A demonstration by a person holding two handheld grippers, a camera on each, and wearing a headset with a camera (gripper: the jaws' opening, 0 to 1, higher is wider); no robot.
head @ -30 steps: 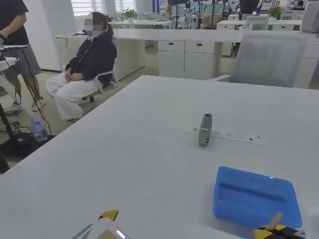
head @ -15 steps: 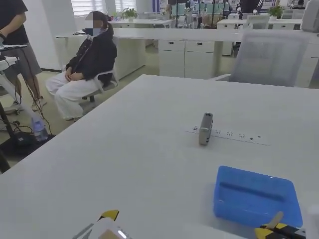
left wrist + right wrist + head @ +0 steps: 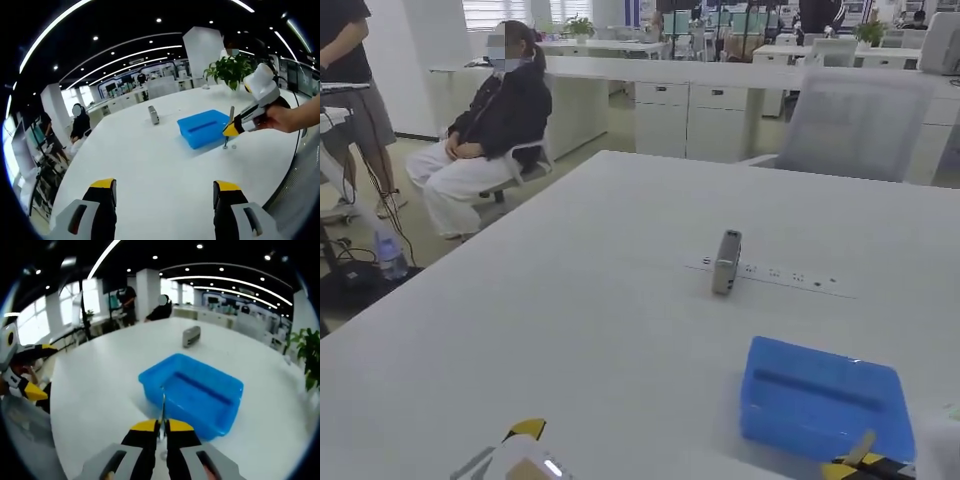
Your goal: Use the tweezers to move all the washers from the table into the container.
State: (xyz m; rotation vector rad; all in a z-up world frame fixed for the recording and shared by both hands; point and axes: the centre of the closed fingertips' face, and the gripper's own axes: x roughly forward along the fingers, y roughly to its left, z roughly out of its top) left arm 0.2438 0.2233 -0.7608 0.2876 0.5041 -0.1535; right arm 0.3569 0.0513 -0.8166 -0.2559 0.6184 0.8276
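— So, what does the right gripper [image 3: 161, 427] hold?

— Its jaws are squeezed tight on the tweezers [image 3: 163, 406]. The thin tip points down at the white table [image 3: 570, 320], just beside the blue container [image 3: 820, 400].

— And the left gripper [image 3: 162, 200]?

— Its jaws are spread wide, with nothing between them. It sits low over the table, well apart from the container.

— Where are the little things to be moved?

— Right by the tweezers' tip I see two tiny spots on the table. I think they are washers [image 3: 225, 147], but they are too small to be sure. They lie outside the container.

— What else is on the table?

— A small grey box [image 3: 726, 262] stands past the container.
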